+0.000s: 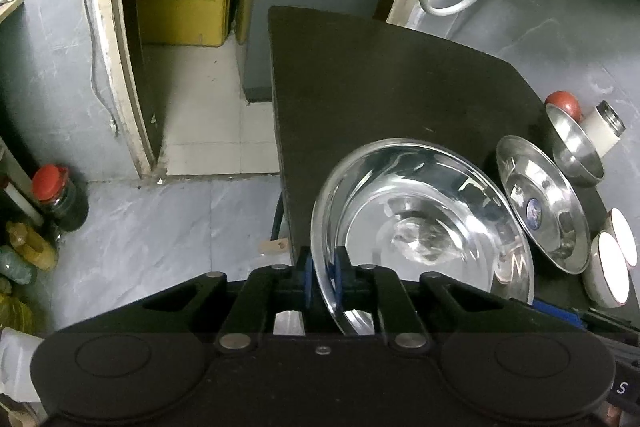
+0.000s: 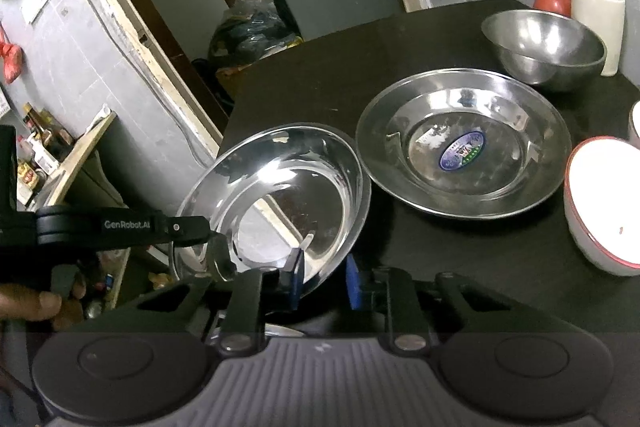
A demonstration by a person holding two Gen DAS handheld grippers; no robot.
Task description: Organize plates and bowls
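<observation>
Left gripper (image 1: pixel 323 277) pinches the near rim of a steel plate (image 1: pixel 420 223), which tilts up off the worktop (image 1: pixel 380 75), hollow facing right. Right gripper (image 2: pixel 323 281) gapes, its fingers straddling that rim unclosed. Being round, the plate has no long axis. Beyond lies the stickered plate (image 2: pixel 464 143): lower level, nest concentrically.

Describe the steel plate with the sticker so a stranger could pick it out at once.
Start at the black table. Near its right side, a flat steel plate lies between the tilted plate held in the left gripper and the white bowl, in front of the deep steel bowl. It alone has a blue oval sticker at its centre.
</observation>
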